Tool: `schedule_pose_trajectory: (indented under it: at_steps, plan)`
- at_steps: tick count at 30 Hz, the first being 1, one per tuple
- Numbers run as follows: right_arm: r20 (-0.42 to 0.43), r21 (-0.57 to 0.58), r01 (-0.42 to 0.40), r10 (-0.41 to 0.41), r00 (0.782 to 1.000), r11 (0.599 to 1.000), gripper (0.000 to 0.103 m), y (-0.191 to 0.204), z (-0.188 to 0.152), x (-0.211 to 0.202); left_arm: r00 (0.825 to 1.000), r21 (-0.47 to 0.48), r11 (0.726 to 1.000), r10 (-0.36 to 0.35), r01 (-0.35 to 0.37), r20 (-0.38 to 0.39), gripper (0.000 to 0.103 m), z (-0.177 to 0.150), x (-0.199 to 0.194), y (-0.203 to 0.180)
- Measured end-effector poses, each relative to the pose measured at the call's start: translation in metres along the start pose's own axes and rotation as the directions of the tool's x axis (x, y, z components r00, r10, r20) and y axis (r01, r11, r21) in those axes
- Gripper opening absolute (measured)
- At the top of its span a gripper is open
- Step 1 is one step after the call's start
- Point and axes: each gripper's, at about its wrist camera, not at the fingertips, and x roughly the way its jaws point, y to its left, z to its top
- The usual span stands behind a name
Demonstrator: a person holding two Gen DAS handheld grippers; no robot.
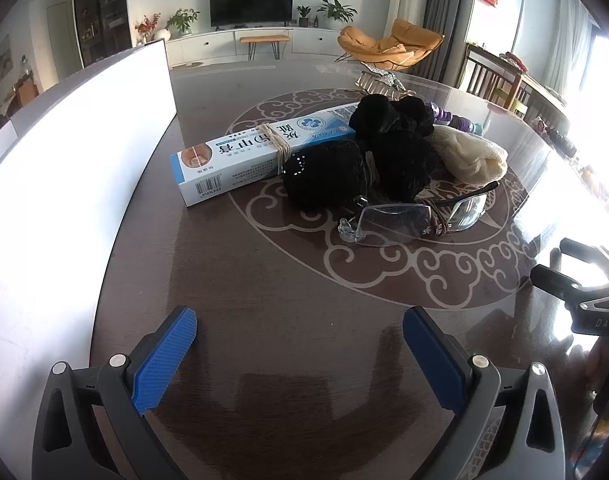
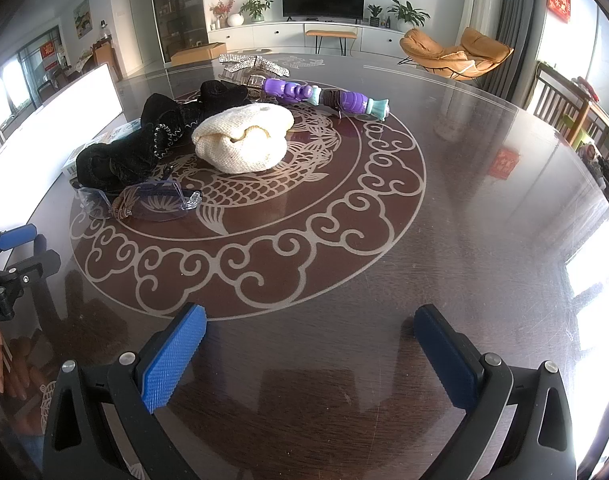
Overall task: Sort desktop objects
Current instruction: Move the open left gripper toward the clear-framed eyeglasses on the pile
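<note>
Both hand-held grippers, left point(image 1: 300, 354) and right point(image 2: 310, 354), spread, holding nothing; white tray point(image 1: 76, 152) contents unseen

Television point(image 1: 251, 3), orange lounge chair point(image 1: 392, 42) (houseplants point(image 2: 407, 11) alongside)

The far end of the box point(image 1: 240, 160) is hidden under the black cloth point(image 1: 384, 148) at frame centre. The white board point(image 1: 76, 168) is cut off at the left edge. The box's small print cannot be read.
</note>
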Motion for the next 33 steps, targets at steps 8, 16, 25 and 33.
schedule_pose_trajectory:
  at_steps: [8,16,25,33]
  plan:
    - [0.0,0.004,-0.001,0.001,1.0,1.0,0.103,0.0,0.0,0.0,1.0,-0.005,1.0,-0.006,0.006,0.004,0.103,0.0,-0.001,0.002]
    - [-0.067,0.081,0.033,-0.027,0.997,0.996,0.103,-0.006,0.033,0.017,1.0,-0.01,1.0,-0.011,0.011,0.006,0.103,0.001,-0.002,0.003]
    - [-0.06,0.064,0.025,-0.021,0.998,0.998,0.103,0.024,0.063,0.034,1.0,0.007,1.0,0.01,-0.01,-0.004,0.103,0.001,-0.001,0.0]
    - [-0.034,-0.268,-0.208,0.206,0.978,0.941,0.103,0.077,0.013,-0.001,1.0,-0.006,1.0,0.004,-0.004,0.001,0.103,-0.002,-0.003,0.002]
